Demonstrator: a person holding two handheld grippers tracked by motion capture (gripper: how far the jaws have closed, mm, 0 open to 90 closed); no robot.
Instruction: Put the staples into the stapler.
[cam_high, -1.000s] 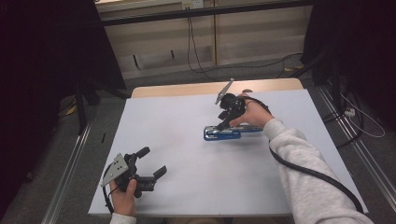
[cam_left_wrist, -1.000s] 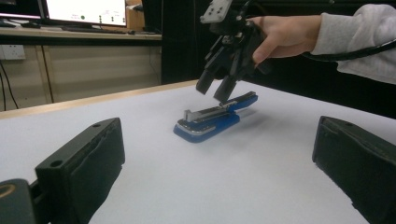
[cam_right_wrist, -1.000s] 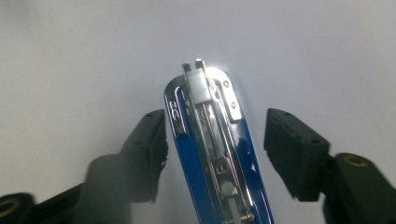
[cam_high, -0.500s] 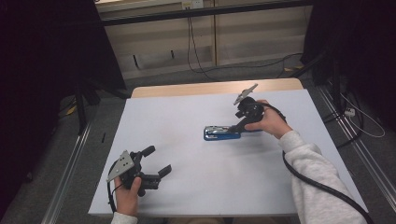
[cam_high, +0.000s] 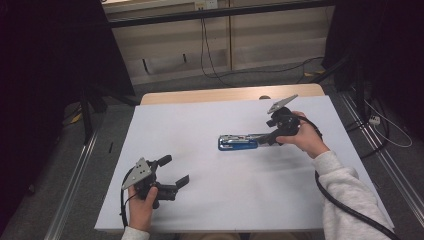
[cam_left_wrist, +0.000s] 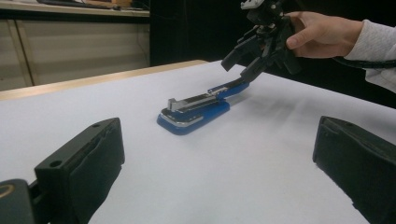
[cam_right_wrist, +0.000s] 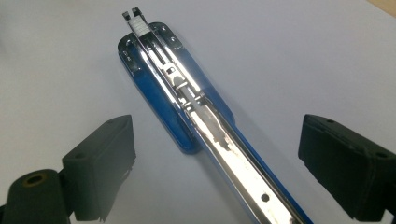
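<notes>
A blue stapler lies flat near the middle of the white tabletop, its chrome upper arm swung open and stretched toward the right. My right gripper sits at that arm's end. In the right gripper view the stapler runs up between the two jaws of my right gripper, which stand wide apart and clear of it. My left gripper rests open near the front left of the table. It faces the stapler with nothing between the jaws of the left gripper, and the right gripper shows beyond.
A wooden strip edges the table's far side. Metal rails run along the floor on both sides. A black cable trails from the right gripper along the person's sleeve.
The right hand and its gripper have drawn back to the right, from above the stapler to its open arm's end. The left gripper has shifted slightly to the right.
</notes>
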